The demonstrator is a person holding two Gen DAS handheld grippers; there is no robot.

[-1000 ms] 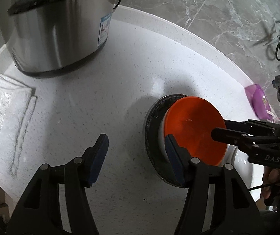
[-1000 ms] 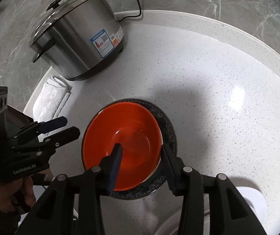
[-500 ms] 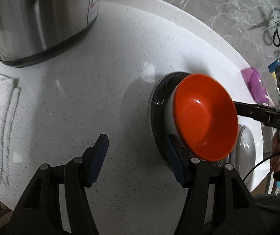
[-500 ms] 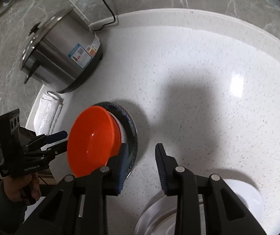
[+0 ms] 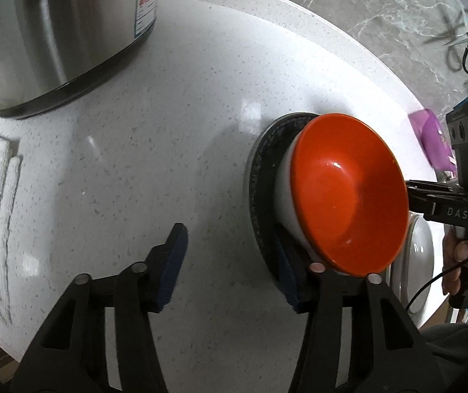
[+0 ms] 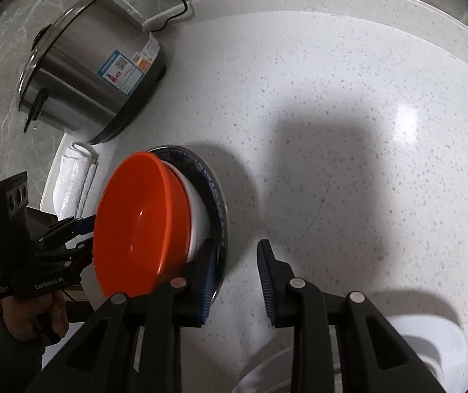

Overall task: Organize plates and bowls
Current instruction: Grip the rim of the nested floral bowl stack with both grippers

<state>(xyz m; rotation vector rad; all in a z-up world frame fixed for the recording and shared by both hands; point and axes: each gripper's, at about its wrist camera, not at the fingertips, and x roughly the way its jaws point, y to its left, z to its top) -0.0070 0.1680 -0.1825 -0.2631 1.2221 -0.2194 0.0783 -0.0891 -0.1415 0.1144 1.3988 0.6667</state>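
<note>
Risking a shoved bowl-and-plate stack

Orange bowl [image 5: 348, 193] seated on dark plate [image 5: 257, 177], on bench [image 5: 168, 131], flanked by both tools. Left gripper [image 5: 230, 265]: fingers spread, just narrowed, pinching nothing, one over the plate rim. Right gripper [image 6: 237, 281]: fingers spread, just narrowed, bare bench between, one beside the plate edge. Hazard: lowering further, pushing plate, tipping bowl. Against a second ago: right fingers no longer straddling the bowl rim.

I see an orange bowl [image 5: 348, 193] with a white outside sitting on a dark plate [image 6: 216, 203] with a blue patterned rim, flat on the speckled white counter. Nearer the counter's edge lies a white dish [image 5: 419, 255], possibly a plate, mostly hidden.
</note>
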